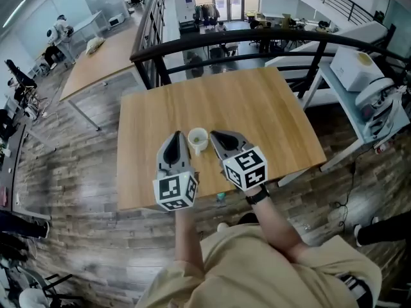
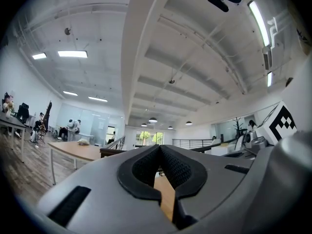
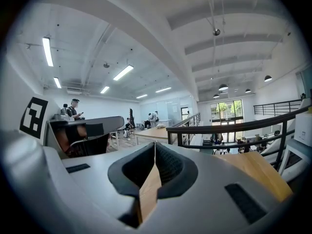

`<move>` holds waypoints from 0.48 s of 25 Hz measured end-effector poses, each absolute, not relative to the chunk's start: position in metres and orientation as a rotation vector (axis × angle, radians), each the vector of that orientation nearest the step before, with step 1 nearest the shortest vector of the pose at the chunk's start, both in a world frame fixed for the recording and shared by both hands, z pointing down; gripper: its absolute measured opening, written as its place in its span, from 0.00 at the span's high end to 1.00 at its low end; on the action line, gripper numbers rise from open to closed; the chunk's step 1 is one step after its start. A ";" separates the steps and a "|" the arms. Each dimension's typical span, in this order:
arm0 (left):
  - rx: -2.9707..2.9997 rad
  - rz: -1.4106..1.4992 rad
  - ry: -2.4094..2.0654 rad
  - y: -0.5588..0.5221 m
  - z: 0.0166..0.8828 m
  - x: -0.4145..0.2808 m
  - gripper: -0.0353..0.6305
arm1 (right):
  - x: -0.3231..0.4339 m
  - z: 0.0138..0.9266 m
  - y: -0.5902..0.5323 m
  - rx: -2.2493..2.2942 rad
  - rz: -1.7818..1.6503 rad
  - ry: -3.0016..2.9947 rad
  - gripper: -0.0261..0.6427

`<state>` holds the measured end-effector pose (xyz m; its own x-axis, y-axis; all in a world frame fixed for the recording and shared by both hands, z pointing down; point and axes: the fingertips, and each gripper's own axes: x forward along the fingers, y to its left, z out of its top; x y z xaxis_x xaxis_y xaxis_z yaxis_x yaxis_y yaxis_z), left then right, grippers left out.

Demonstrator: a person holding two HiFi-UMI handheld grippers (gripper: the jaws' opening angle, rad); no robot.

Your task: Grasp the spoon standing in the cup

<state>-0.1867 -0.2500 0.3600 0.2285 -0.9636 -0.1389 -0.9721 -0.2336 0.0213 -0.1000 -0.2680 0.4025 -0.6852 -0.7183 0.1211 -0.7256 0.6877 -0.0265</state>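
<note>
A small pale round cup (image 1: 198, 138) is seen in the head view near the front edge of the light wooden table (image 1: 257, 108), lodged between the two tools. From the left tool (image 1: 178, 134) it lies at 3 o'clock, from the right tool (image 1: 213, 134) at 9 o'clock, just beside each, so neither is clearly nearer. Both tools are clenched on nothing, and bare table shows behind the met tips. The spoon cannot be made out in the cup, so its axis is presumed upright. A tool would have to be opened and turned inward.
</note>
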 end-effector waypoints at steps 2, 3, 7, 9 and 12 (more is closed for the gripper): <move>-2.416 0.186 1.913 -0.262 0.367 -0.192 0.93 | -0.104 0.407 -0.277 1.193 0.110 -2.785 0.94; -2.421 0.182 1.918 -0.267 0.371 -0.193 0.93 | -0.103 0.409 -0.282 1.195 0.116 -2.783 0.94; -2.437 0.152 1.940 -0.293 0.387 -0.192 0.93 | -0.100 0.422 -0.306 1.186 0.146 -2.773 0.94; -2.437 0.124 1.963 -0.308 0.398 -0.194 0.93 | -0.099 0.433 -0.321 1.169 0.162 -2.763 0.94; -2.435 0.093 2.001 -0.332 0.413 -0.201 0.93 | -0.095 0.448 -0.348 1.163 0.185 -2.738 0.94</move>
<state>-0.2005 -0.3316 0.4133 0.1925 -0.9805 -0.0385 -0.9799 -0.1942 0.0462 -0.0953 -0.3476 0.4479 -0.6846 -0.7022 0.1954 -0.7221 0.6899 -0.0507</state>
